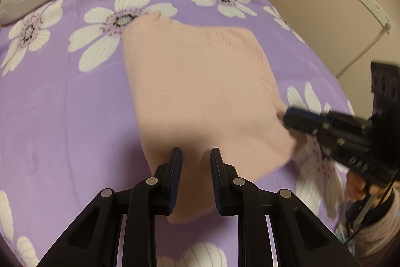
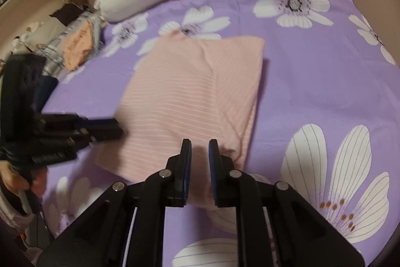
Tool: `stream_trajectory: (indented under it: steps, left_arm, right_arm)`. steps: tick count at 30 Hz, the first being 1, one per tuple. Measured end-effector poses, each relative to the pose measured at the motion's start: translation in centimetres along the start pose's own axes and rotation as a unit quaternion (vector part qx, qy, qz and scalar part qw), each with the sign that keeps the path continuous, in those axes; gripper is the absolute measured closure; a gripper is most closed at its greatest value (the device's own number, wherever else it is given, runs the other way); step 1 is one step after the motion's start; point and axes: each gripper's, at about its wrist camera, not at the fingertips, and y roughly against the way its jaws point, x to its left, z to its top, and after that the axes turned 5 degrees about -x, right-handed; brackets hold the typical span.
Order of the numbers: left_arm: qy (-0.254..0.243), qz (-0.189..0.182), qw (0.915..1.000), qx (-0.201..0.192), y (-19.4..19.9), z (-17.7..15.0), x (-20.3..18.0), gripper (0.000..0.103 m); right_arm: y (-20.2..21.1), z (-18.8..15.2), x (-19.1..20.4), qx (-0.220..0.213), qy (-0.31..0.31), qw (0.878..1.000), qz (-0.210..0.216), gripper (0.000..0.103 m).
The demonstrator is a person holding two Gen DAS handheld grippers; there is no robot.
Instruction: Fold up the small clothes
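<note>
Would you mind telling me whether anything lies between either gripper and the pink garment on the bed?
Nothing visible does. The pink garment lies alone on the purple floral cover; the left gripper and right gripper are both already at its near edge.

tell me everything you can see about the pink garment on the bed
The pink garment is soft ribbed knit, pale pink with thin white stripes, with a stitched seam down one layer. It lies folded into a rough rectangle, layers stacked along its right edge in the right wrist view, flat on the purple flowered bedspread. The left gripper and the right gripper are at its near edge, jaws narrowly apart over the cloth; whether either pinches it cannot be told.
</note>
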Motion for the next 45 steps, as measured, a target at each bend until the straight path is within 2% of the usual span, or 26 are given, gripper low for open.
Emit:
stream_trajectory:
  steps: [2, 9, 10, 14, 18, 20, 22, 25, 30, 31, 33, 34, 35, 42, 45]
  left_arm:
    - [-0.004, 0.005, 1.0, 0.006, -0.4, -0.7, -0.1, 0.084]
    - [-0.004, 0.004, 0.9999, 0.013, -0.7, -1.9, -0.2, 0.084]
    - [-0.006, 0.003, 0.9999, 0.014, -0.7, -2.1, -0.2, 0.084]
    - [-0.004, 0.001, 0.9999, 0.015, -0.7, -2.3, -0.1, 0.084]
    - [-0.003, -0.003, 0.9998, 0.017, -0.7, -2.1, 0.0, 0.084]
    - [-0.003, -0.004, 0.9998, 0.019, -0.8, -2.1, 0.0, 0.084]
    - [-0.003, -0.007, 0.9998, 0.021, -0.9, -2.0, 0.0, 0.084]
    - [-0.002, -0.01, 0.9996, 0.025, -1.0, -1.9, 0.0, 0.084]
    - [-0.004, -0.012, 0.9995, 0.029, -1.0, -1.8, 0.0, 0.084]
    - [-0.006, -0.012, 0.9995, 0.029, -1.0, -1.9, 0.0, 0.084]
    - [-0.006, -0.013, 0.9995, 0.029, -1.0, -1.9, 0.1, 0.084]
    - [-0.006, -0.013, 0.9995, 0.03, -1.0, -1.9, 0.1, 0.084]
    - [-0.006, -0.014, 0.9994, 0.03, -1.0, -1.9, 0.1, 0.084]
    - [-0.007, -0.02, 0.9993, 0.03, -1.1, -1.8, 0.4, 0.084]
    - [-0.007, -0.017, 0.9994, 0.028, -0.8, -1.8, 0.3, 0.084]
  right_arm:
    - [0.3, -0.1, 0.4, -0.005, 0.0, 1.0, 0.013, 0.088]
    - [-1.5, -1.7, 0.0, 0.039, -0.001, 0.999, -0.019, 0.089]
    - [-1.7, -2.0, -0.2, 0.045, -0.006, 0.999, -0.021, 0.091]
    - [-1.4, -2.3, -0.6, 0.052, -0.017, 0.998, -0.009, 0.091]
    - [-0.1, -1.5, -1.4, 0.033, -0.042, 0.998, 0.02, 0.084]
    - [0.3, -0.4, -2.3, 0.012, -0.064, 0.998, 0.024, 0.071]
    - [0.0, 0.7, -3.4, -0.005, -0.09, 0.996, 0.025, 0.064]
    - [-1.2, 2.3, -5.4, -0.022, -0.134, 0.99, 0.028, 0.061]
    - [-4.6, 5.0, -8.4, -0.033, -0.22, 0.974, 0.05, 0.06]
    - [-5.2, 5.4, -8.5, -0.034, -0.227, 0.972, 0.058, 0.061]
    - [-6.1, 5.9, -8.6, -0.028, -0.234, 0.969, 0.069, 0.075]
    - [-6.6, 6.2, -8.8, -0.022, -0.237, 0.969, 0.069, 0.089]
    - [-7.0, 6.2, -8.9, -0.015, -0.238, 0.969, 0.064, 0.093]
    - [-7.3, 5.9, -9.7, -0.013, -0.246, 0.969, 0.033, 0.095]
    - [-8.2, 5.8, -9.7, 0.003, -0.242, 0.97, 0.016, 0.094]
